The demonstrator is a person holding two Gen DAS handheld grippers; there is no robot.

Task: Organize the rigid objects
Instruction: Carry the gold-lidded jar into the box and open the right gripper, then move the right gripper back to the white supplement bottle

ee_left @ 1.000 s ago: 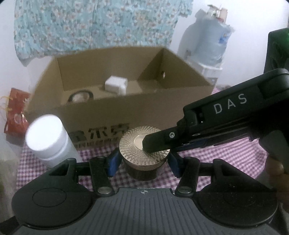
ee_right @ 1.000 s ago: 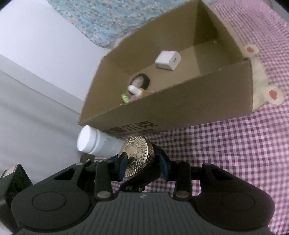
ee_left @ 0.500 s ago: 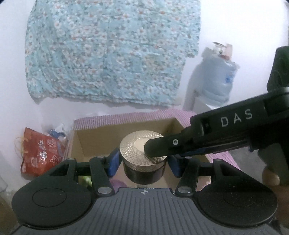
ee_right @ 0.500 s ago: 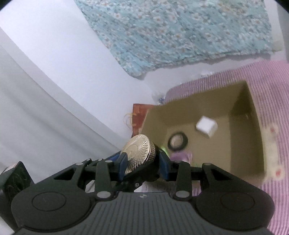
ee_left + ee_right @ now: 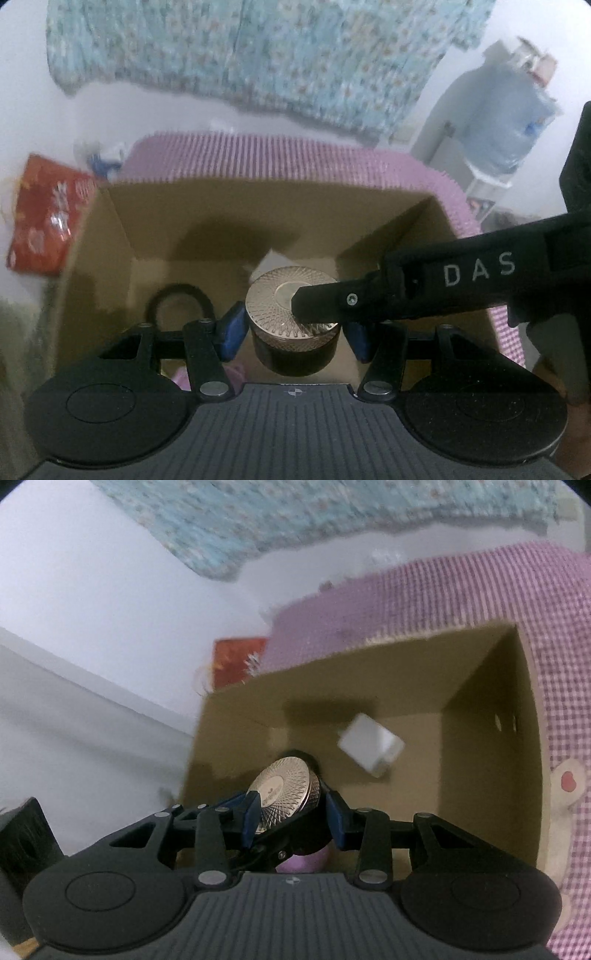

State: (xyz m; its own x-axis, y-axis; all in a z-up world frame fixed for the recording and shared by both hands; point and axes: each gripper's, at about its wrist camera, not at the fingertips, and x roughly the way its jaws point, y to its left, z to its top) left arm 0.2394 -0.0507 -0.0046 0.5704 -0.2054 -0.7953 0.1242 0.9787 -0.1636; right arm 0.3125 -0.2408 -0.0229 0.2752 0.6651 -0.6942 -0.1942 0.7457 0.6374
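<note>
A dark round jar with a ridged gold lid (image 5: 291, 306) hangs over the open cardboard box (image 5: 122, 229). In the left wrist view my left gripper (image 5: 293, 332) has blue pads either side of the jar with small gaps showing. My right gripper's finger (image 5: 321, 301) lies across the lid from the right. In the right wrist view the jar (image 5: 286, 794) sits tilted between the blue pads of my right gripper (image 5: 291, 812), which is shut on it top and bottom. The box (image 5: 480, 686) lies below.
Inside the box lie a white cube charger (image 5: 371, 749), a black ring (image 5: 177, 302) and a purple item (image 5: 303, 862). The box stands on a pink checked cloth (image 5: 424, 590). A red bag (image 5: 44, 218) and a water jug (image 5: 502, 122) stand by the wall.
Both grippers lifted the jar from the cloth in front of the box and carried it over the box opening. The left pads now stand slightly off the jar.
</note>
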